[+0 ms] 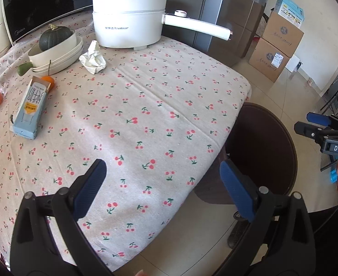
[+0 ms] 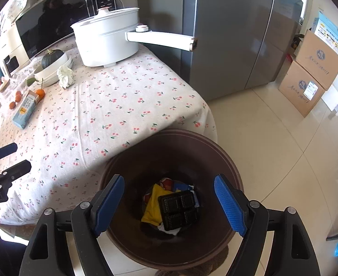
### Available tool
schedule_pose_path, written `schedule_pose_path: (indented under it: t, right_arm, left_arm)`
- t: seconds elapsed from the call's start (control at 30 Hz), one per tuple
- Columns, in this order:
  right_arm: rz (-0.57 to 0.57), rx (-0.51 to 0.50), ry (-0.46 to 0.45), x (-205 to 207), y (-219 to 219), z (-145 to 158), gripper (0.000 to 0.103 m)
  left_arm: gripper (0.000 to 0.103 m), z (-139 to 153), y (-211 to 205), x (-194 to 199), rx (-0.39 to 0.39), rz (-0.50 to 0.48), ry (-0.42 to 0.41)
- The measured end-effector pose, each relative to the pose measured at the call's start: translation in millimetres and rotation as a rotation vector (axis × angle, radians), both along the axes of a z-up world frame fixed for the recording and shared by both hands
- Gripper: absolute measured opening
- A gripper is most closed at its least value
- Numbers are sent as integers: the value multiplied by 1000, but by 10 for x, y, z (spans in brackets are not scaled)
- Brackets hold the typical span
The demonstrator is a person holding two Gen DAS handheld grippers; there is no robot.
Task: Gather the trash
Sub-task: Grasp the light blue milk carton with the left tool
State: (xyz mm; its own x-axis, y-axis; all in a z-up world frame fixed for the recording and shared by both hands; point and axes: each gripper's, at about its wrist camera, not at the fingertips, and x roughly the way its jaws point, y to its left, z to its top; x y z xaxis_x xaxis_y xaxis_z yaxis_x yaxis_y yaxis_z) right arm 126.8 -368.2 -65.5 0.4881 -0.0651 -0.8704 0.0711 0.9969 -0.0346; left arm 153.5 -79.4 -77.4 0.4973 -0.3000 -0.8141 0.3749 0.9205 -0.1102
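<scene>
Drop step looked finished: right gripper (image 2: 169,203) hung spread and empty over the brown bin (image 2: 228,158), where a black tray (image 2: 179,209) and yellow wrapper (image 2: 152,209) lay. Left gripper (image 1: 163,184) was spread too. Next call: the crumpled tissue (image 1: 93,57) and blue carton (image 1: 28,109) on the table (image 1: 157,105).

the table (image 1: 228,105) hides part of the brown bin (image 1: 272,142).

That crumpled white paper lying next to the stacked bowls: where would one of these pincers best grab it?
Across the raised, bunched middle of the crumpled paper, coming down from above. It lies loose on the tablecloth, with the bowls close on one side and the white pot just behind, so a sideways approach looks cramped. Its soft folds should squash between the fingers.
</scene>
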Motion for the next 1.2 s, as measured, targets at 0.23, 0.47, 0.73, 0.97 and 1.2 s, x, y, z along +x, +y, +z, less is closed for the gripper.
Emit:
schedule_pose_path:
  t: [0.23, 0.47, 0.73, 0.97, 1.2]
  right_arm:
    - [73, 15, 9, 310, 449, 29, 85]
    - [150, 15, 19, 763, 920, -1, 86]
    - [146, 53, 65, 1118, 1187, -173, 86]
    - [140, 52, 112, 1240, 1242, -347, 86]
    - [132, 52, 115, 1223, 1269, -359, 86]
  left_arm:
    - [99, 77, 572, 214, 34, 107, -22]
    - [99, 15, 1159, 710, 157, 246, -71]
    - [92, -366, 1410, 1329, 266, 313, -56]
    - [80, -588, 1310, 1625, 322, 314, -46]
    - [56, -499, 1286, 1588, 300, 313, -96]
